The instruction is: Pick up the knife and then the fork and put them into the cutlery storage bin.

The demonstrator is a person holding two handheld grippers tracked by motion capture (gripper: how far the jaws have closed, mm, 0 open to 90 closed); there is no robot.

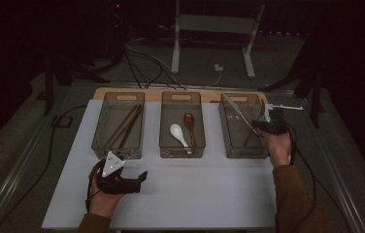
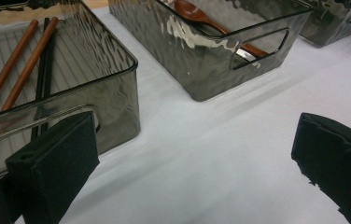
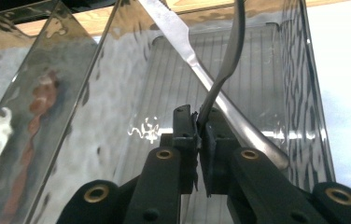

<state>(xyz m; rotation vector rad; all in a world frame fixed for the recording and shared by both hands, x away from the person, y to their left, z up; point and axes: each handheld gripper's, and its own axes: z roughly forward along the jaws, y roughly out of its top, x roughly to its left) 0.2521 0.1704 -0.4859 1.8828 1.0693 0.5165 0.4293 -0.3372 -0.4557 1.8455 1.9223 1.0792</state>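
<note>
Item: slim grey metal utensil handle (image 3: 229,60), probably a fork, pinched between the closed pads of the right gripper (image 3: 200,122), inside the right smoky plastic bin (image 1: 241,145) beside 1 steel knife (image 3: 187,51). Left gripper (image 1: 141,177) wide open, holding nothing.

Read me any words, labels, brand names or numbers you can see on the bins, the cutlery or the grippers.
None: no text, label, brand or number can be read on the three bins, the chopsticks, the spoons, the knife or either gripper.
</note>
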